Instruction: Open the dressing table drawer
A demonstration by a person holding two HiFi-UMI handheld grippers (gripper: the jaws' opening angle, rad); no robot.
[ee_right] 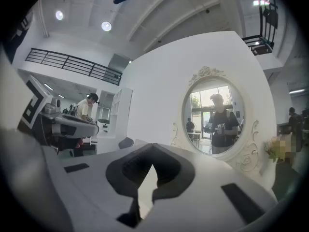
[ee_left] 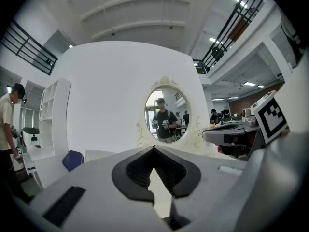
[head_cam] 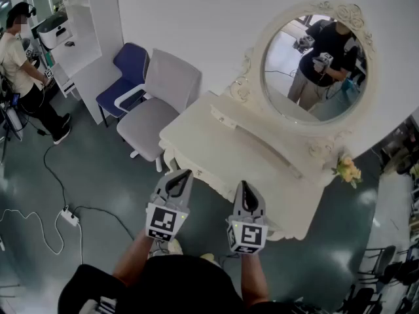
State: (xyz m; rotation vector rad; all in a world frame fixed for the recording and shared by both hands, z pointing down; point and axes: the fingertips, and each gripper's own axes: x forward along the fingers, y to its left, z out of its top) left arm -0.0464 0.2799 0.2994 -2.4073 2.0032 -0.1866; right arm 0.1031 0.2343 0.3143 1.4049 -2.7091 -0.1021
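Head view: cream dressing table (head_cam: 216, 139) against the wall (head_cam: 196, 18); left gripper (head_cam: 182, 173) and right gripper (head_cam: 244, 184) level at its front edge, jaws closed, empty.

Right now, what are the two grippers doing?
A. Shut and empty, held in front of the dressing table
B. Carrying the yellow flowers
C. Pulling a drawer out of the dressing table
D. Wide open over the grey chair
A: the left gripper and the right gripper each have their jaws together with nothing between them, and both point at the dressing table from in front of it.
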